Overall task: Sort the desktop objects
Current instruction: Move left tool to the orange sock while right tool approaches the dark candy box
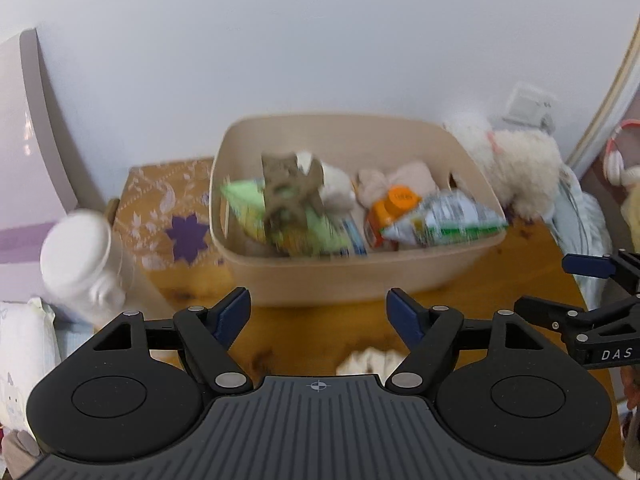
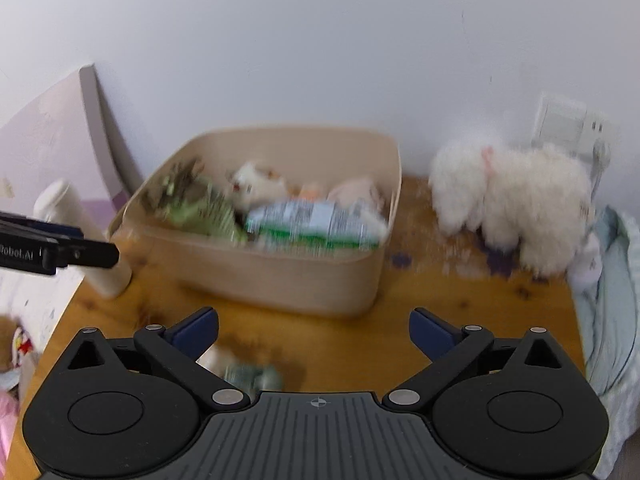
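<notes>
Both grippers' jaws gape apart before the smooth, rounded beige bin (image 1: 360, 276) of crinkly packets.

A white wall (image 1: 320, 40) is filling the upper part of both views. A wall socket (image 2: 568, 124) is sitting at the right of the right wrist view. A lilac panel (image 1: 24, 140) is leaning at the far left. Pale bedding (image 2: 612, 280) is lying at the right edge, and pink headphones (image 1: 618, 156) are hanging at the right.
</notes>
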{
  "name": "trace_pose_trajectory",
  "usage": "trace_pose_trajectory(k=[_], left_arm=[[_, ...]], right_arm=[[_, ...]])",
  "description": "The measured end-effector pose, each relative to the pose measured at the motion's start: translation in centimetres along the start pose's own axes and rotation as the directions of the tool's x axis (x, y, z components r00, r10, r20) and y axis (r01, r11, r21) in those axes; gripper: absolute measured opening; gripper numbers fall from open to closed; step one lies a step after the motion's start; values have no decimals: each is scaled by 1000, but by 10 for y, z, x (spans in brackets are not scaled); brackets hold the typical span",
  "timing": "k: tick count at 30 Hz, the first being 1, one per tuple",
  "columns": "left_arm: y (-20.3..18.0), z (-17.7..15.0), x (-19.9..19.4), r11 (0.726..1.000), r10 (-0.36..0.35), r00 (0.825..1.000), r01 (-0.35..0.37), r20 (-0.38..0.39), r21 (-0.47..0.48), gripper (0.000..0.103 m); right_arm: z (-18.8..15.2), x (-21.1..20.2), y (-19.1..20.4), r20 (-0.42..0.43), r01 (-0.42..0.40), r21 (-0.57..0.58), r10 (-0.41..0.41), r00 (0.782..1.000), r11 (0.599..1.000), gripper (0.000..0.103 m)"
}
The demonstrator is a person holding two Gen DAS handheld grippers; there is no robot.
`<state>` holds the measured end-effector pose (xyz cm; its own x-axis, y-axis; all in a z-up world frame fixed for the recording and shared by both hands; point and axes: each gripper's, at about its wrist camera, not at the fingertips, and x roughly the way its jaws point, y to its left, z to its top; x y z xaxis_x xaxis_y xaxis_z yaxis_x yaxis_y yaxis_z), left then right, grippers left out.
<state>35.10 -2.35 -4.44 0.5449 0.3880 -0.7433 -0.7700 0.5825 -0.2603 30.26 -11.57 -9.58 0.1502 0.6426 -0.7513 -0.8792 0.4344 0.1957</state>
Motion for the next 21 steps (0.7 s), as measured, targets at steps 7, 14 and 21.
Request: trace_pose_trajectory(k=[7, 14, 21], left_arm=[[3, -49, 3, 1000, 10, 997, -9, -72, 8, 76], [-1, -103, 14, 999, -12, 981, 18, -195, 27, 76], [-10, -133, 23, 999, -36, 962, 44, -270, 25, 76]], right_arm=[[-57, 1, -7, -109, -38, -8, 37, 993, 999, 103], [-98, 7, -9, -178, -38, -47, 29, 984, 998, 103], [-122, 19, -2, -236, -31, -124, 1, 972, 992, 103]])
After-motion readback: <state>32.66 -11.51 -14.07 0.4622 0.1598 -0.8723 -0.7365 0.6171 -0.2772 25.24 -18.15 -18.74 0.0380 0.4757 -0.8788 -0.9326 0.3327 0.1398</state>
